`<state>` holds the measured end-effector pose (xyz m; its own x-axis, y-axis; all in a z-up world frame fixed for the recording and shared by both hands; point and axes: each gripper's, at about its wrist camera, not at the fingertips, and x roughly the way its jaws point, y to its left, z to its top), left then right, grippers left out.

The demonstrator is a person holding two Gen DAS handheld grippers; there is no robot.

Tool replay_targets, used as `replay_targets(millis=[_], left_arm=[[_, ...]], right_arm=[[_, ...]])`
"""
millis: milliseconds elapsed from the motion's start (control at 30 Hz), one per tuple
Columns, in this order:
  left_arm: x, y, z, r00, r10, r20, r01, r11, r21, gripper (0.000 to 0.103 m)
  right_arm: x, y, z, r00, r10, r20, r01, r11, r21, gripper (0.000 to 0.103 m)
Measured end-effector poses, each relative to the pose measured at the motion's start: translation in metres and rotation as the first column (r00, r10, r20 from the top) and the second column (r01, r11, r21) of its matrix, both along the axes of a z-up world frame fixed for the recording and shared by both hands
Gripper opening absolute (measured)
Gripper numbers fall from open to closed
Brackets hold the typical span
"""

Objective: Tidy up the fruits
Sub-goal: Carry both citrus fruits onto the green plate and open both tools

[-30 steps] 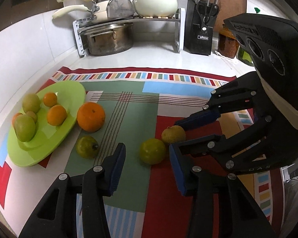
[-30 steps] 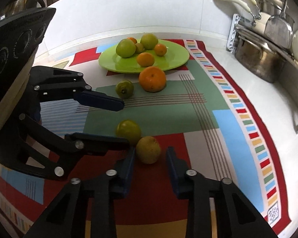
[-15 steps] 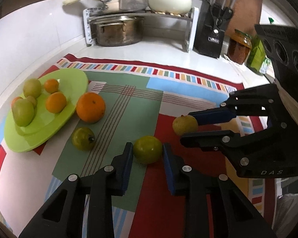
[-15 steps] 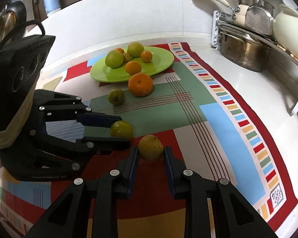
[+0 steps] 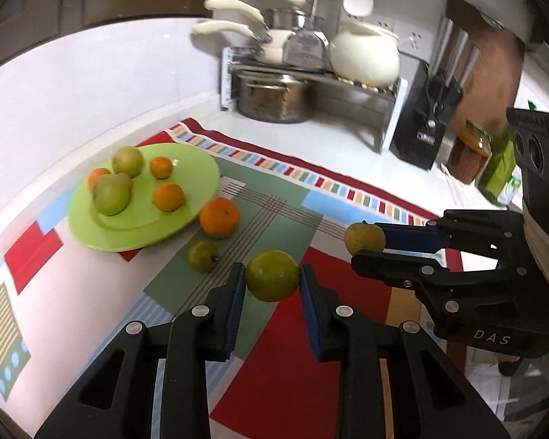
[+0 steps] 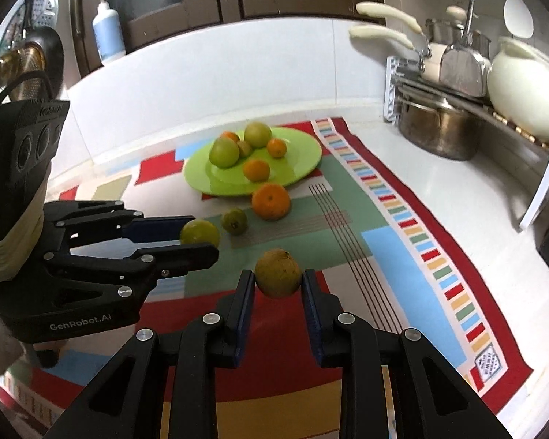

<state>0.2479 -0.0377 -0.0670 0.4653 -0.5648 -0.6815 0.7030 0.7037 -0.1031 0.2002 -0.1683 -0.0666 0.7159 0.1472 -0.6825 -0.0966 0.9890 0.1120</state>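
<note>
My left gripper (image 5: 272,280) is shut on a green round fruit (image 5: 272,275) and holds it above the mat; it also shows in the right wrist view (image 6: 200,233). My right gripper (image 6: 278,281) is shut on a yellow-brown fruit (image 6: 278,273), also lifted; it shows in the left wrist view (image 5: 364,237). A lime green plate (image 5: 186,179) at the left of the mat holds several green and orange fruits. A large orange (image 5: 219,217) and a small green fruit (image 5: 202,256) lie on the mat beside the plate.
A colourful patterned mat (image 5: 282,197) covers the white counter. At the back stands a pot rack (image 5: 311,84) with pans and a white pot, a black knife block (image 5: 426,124) and jars (image 5: 472,153). A soap bottle (image 6: 108,29) stands on the ledge.
Both grippers closed on their fruits and lifted them off the mat. The views rose and tilted up, and the plate now sits farther ahead.
</note>
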Motion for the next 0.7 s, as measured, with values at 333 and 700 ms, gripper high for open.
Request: replay_targets(millis=[333, 700], left_arm=[[-0.021, 0.019, 0.027, 0.993, 0.108, 0.053, -0.105, 0.993, -0.056, 0.03], [-0.029, 0.025, 0.052, 0.972, 0.205, 0.111, -0.197, 0.977, -0.08, 0.03]], right_arm=[[-0.013, 0.007, 0.028, 0.997, 0.017, 0.079, -0.019, 1.0, 0.014, 0.027], [-0.01, 0.006, 0.053, 0.988, 0.072, 0.135, -0.073, 0.997, 0.007, 0.027]])
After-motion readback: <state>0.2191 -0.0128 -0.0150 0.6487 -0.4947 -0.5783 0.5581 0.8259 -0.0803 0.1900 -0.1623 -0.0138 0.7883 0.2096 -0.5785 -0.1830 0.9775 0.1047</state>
